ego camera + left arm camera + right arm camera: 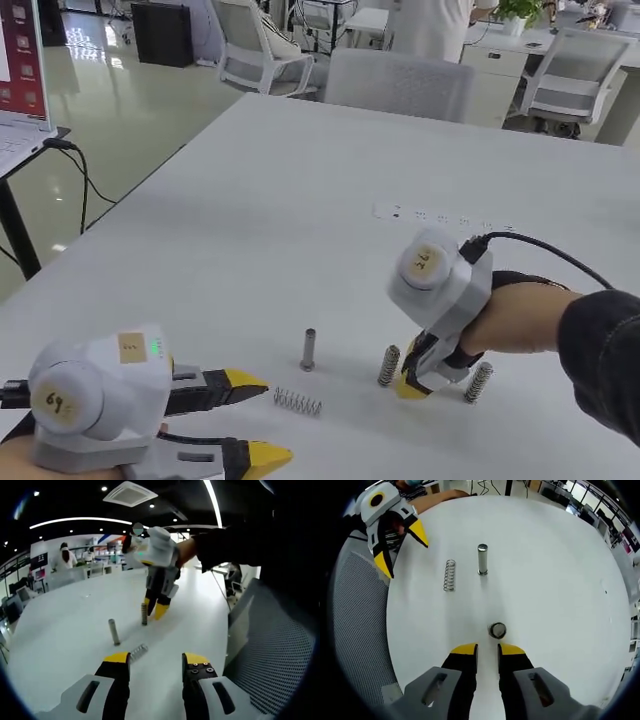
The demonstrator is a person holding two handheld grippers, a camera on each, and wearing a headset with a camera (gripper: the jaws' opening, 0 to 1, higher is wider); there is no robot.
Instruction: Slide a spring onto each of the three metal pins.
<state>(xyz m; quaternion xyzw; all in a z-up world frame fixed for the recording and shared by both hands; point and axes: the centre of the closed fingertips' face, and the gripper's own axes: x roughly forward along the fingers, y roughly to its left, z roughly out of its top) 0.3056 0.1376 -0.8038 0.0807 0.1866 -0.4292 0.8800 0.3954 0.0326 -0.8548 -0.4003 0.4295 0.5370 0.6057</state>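
Observation:
On the white table a bare metal pin stands upright. A loose spring lies flat close beside it. Two more pins carry springs: one just ahead of my right gripper's tips, the other on the far side of that gripper. My right gripper points down at the table, open by a narrow gap with nothing in it. My left gripper hovers wide open near the loose spring.
A row of power sockets is set into the table behind the pins. Office chairs stand at the far edge, and a laptop sits on a side stand to the left. A black cable trails from the right gripper.

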